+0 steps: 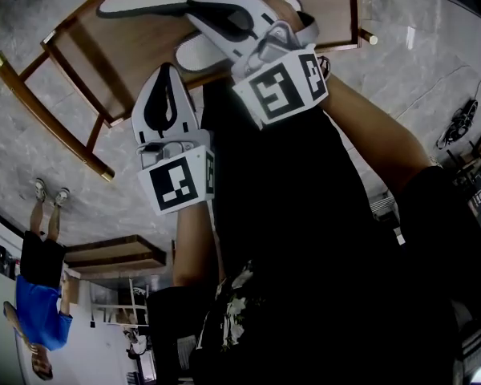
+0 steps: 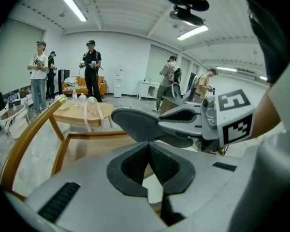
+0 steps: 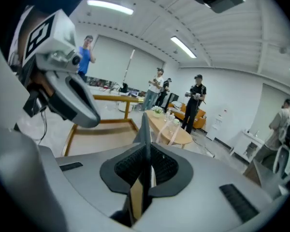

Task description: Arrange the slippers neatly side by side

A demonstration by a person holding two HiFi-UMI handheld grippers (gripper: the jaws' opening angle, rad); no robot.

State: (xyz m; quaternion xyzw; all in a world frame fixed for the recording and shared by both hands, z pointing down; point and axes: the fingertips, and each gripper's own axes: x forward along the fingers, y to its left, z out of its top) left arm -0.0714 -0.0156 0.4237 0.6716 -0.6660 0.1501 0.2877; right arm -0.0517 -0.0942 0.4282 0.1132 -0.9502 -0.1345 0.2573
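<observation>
My right gripper (image 1: 224,21) is shut on a grey slipper (image 1: 156,0) and holds it above the wooden table (image 1: 120,58). In the right gripper view the slipper (image 3: 145,129) stands edge-on between the pads. From the left gripper view it shows as a flat grey sole (image 2: 137,124) jutting left from the right gripper (image 2: 183,124). A second, white slipper (image 1: 194,54) lies on the table, partly hidden under the right gripper. My left gripper (image 1: 164,107) hovers just left of it, shut with nothing between its pads (image 2: 135,166).
The table has a raised wooden frame (image 1: 52,115) round it. Farther off stands a round wooden table (image 2: 84,114) with bottles on it. Several people (image 2: 92,69) stand in the room, one of them in a blue shirt (image 1: 40,299).
</observation>
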